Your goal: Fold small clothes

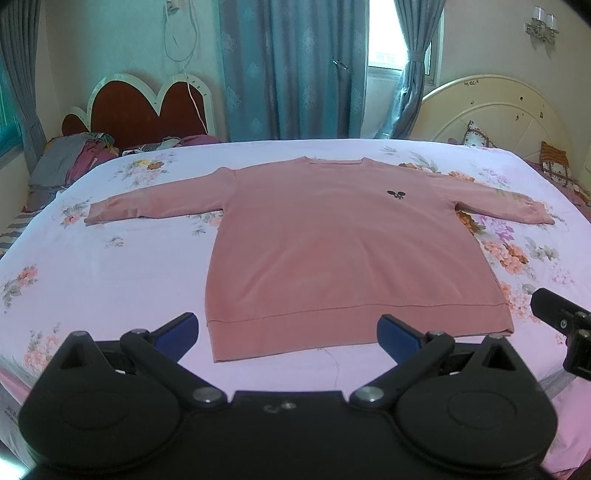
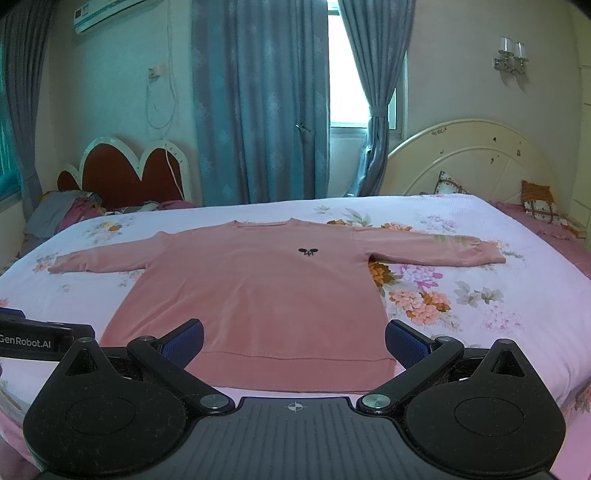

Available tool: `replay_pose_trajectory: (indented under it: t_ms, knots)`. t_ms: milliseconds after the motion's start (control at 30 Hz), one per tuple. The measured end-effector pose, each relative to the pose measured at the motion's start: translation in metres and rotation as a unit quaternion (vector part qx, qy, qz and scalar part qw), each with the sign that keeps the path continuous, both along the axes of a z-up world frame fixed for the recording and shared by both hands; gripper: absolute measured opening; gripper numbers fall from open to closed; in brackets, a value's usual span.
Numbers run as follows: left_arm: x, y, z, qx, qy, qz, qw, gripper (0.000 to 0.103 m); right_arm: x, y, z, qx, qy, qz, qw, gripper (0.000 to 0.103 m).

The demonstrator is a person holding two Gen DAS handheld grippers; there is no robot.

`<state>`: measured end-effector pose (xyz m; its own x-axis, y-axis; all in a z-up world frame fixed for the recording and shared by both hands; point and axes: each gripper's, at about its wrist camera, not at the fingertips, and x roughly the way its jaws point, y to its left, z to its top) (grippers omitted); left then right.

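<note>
At the far left, a heap of crumpled clothes [image 1: 70, 158] in grey and maroon lies on a second bed with a red scalloped headboard [image 1: 147, 110]; nothing contains them, they sit loose on the bedding. Blue-grey curtains [image 1: 288, 70] hang behind, and a white cord [image 1: 184, 40] loops down the wall above the headboard.

The near bed is covered by a floral sheet [image 1: 110, 266], pale lilac with orange and pink blooms. On it the pink sweatshirt [image 1: 332, 251] lies flat and face up, neck toward the curtains, hem toward the cameras, both sleeves stretched out sideways. A small dark emblem [image 1: 397, 194] sits on the chest. The left sleeve cuff [image 1: 98, 214] rests near the sheet's left side; the right sleeve cuff [image 1: 539, 216] lies over a cluster of printed flowers.

The left gripper [image 1: 288, 330] hangs just above the hem, blue pads spread wide, nothing between them. In the right wrist view the right gripper [image 2: 294, 339] also stands wide apart over the hem's right half, empty; its body shows at the right edge of the left wrist view.

Further right, a cream rounded headboard [image 1: 498, 110] rises behind the bed with two patterned cushions [image 1: 554, 162] against it, and a wall lamp [image 1: 541, 22] is mounted above.
</note>
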<state>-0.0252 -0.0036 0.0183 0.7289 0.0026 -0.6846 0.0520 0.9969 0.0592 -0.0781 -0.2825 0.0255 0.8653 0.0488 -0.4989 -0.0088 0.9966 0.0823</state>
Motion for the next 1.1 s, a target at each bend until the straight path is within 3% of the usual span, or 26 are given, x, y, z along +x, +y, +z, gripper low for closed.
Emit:
replay_pose_trajectory:
  t_ms: [1100]
  knots:
    - [0.0045, 0.0026, 0.0036, 0.003, 0.0, -0.001, 1.0, 0.103, 0.0045, 0.0021, -0.0005, 0.004, -0.013, -0.005, 1.0, 0.103]
